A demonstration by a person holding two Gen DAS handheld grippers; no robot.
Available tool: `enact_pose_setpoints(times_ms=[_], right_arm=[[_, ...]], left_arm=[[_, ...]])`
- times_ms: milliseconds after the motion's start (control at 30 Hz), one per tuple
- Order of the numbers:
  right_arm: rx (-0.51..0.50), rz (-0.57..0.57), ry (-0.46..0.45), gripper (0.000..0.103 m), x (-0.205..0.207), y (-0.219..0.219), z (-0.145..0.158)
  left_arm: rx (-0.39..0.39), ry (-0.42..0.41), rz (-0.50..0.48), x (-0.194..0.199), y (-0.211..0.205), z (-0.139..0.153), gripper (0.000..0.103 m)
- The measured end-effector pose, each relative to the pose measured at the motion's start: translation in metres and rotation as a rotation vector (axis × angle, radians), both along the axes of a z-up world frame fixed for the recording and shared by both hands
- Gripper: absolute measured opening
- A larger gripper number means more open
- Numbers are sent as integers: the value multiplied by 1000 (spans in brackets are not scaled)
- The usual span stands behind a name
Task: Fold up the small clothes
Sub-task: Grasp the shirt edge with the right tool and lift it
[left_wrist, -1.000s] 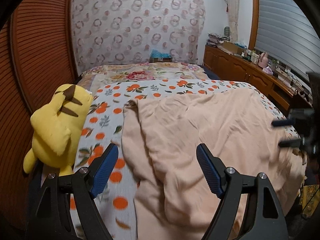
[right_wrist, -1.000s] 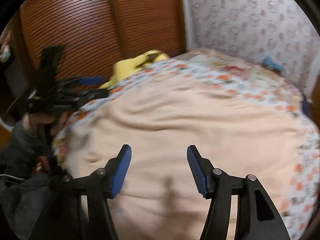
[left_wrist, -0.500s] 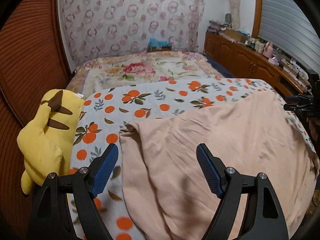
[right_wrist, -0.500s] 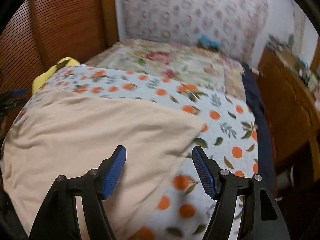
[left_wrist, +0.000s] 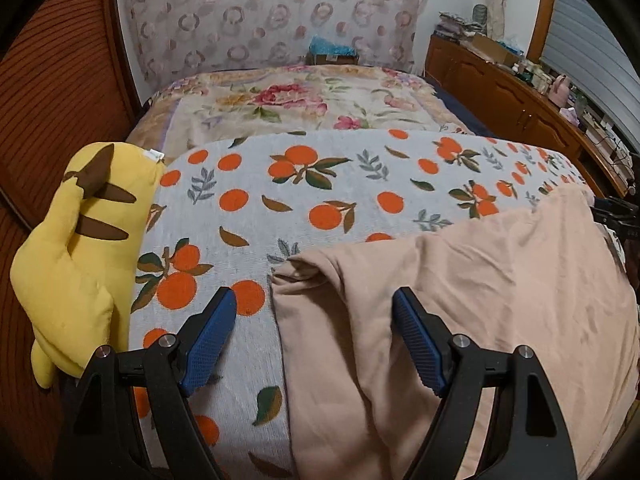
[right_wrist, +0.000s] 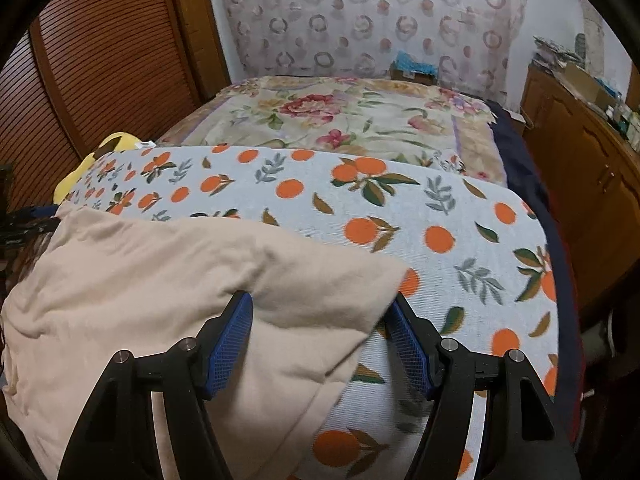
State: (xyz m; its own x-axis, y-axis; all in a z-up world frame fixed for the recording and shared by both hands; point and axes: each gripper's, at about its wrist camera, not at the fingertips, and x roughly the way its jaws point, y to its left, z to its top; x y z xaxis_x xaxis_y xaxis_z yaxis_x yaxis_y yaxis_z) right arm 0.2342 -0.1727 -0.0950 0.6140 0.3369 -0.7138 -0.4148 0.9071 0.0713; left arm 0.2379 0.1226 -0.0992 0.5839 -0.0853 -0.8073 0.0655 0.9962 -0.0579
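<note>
A peach-coloured garment [left_wrist: 480, 300] lies spread on the orange-print bed cover [left_wrist: 320, 192]. In the left wrist view my left gripper [left_wrist: 312, 340] is open, its blue pads straddling the garment's left far corner just above it. In the right wrist view the same garment [right_wrist: 160, 280] fills the lower left, and my right gripper [right_wrist: 324, 340] is open around its right far corner. Neither gripper holds cloth. The right gripper's tip shows at the right edge of the left wrist view [left_wrist: 616, 216].
A yellow plush toy [left_wrist: 76, 256] lies at the bed's left edge beside a brown slatted wall [left_wrist: 48, 80]. A floral blanket [left_wrist: 304, 104] covers the far bed. A wooden cabinet [right_wrist: 592, 168] with clutter runs along the right side.
Both grippers have moved forward and down toward the garment's far corners; each camera has swung to face the head of the bed. Both jaws stay open.
</note>
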Motion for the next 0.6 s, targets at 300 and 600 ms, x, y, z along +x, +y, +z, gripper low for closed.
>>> enact_pose_setpoints(times_ms=[300, 600], right_arm=[[-34, 88, -21, 13, -13, 4, -7], [-10, 86, -139, 11, -47, -4, 28]], left_arm=[[1, -24, -90, 1, -17, 0, 42], [-82, -184, -107, -31, -23, 52, 9]])
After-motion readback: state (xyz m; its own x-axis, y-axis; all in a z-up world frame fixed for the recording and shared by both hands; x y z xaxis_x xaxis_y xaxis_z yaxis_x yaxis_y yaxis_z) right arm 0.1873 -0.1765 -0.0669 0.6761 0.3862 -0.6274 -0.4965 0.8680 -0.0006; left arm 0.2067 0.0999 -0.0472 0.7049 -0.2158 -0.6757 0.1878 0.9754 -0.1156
